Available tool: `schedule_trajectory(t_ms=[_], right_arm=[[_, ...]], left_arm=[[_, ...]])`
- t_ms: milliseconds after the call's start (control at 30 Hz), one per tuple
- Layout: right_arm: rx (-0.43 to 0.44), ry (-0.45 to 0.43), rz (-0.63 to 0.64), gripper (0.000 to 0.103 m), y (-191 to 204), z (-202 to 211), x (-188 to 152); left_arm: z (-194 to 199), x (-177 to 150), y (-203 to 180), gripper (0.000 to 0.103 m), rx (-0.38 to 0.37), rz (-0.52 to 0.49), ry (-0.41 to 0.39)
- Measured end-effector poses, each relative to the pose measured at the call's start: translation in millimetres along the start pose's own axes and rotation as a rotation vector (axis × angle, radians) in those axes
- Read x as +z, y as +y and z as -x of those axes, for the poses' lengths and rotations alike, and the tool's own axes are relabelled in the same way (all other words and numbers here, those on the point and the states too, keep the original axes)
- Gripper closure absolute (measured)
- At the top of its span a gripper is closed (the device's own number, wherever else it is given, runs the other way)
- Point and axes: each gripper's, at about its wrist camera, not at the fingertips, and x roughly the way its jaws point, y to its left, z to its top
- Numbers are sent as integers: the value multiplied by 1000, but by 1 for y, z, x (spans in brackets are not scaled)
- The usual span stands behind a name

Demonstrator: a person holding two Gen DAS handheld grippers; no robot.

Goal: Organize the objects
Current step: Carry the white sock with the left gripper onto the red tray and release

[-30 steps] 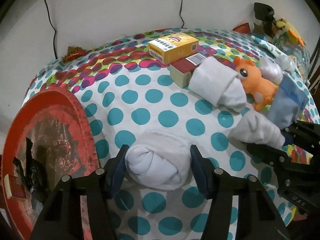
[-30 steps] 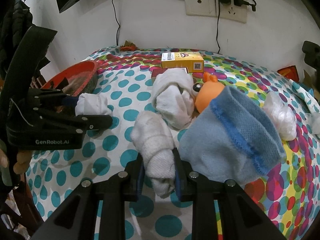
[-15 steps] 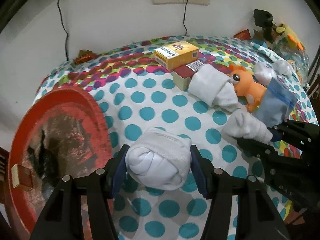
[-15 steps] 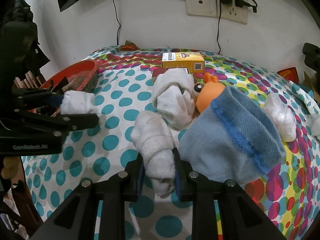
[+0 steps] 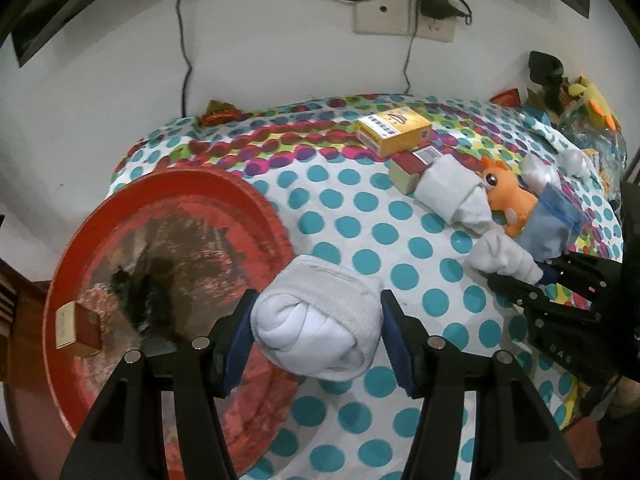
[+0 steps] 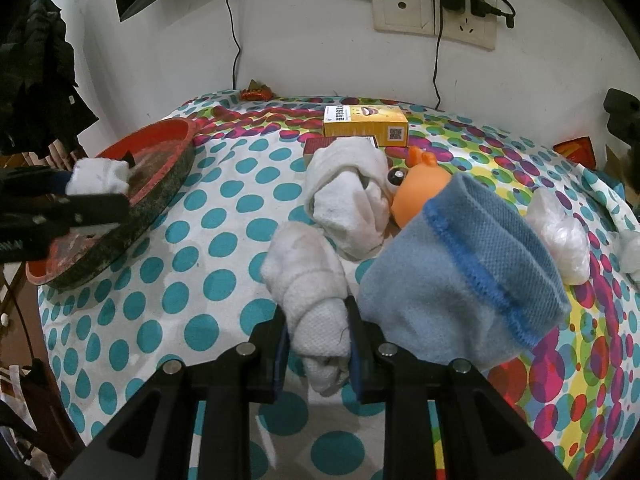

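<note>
Three white sock rolls were counted. One (image 5: 318, 324) was clamped in the left tongs (image 5: 316, 336) over the red tray's (image 5: 80, 240) 3 o'clock rim. Another (image 6: 316, 300) was pinched in the shut right tongs (image 6: 318, 354) on the polka-dot worktop (image 6: 224, 184). The third (image 6: 348, 200) lay at 12 o'clock beside one orange toy (image 6: 420, 196), below a white wall (image 6: 300, 40).

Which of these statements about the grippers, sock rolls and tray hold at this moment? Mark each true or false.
1. The left gripper is clamped on a white sock roll. True.
2. The right gripper is open and holds nothing. False: it is shut on a second white sock roll that lies on the dotted tablecloth.
3. A small box lies in the red tray. True.
4. The orange plush toy sits inside the red tray. False: it lies on the tablecloth between a third white sock roll and a blue sock.
5. A yellow box sits near the wall. True.
</note>
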Motion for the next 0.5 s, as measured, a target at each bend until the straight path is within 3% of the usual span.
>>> schedule_trajectory(t_ms=[500], right_arm=[[-20, 3, 12, 79, 3, 0, 0]], left_arm=[[16, -22, 80, 47, 80, 152, 8]])
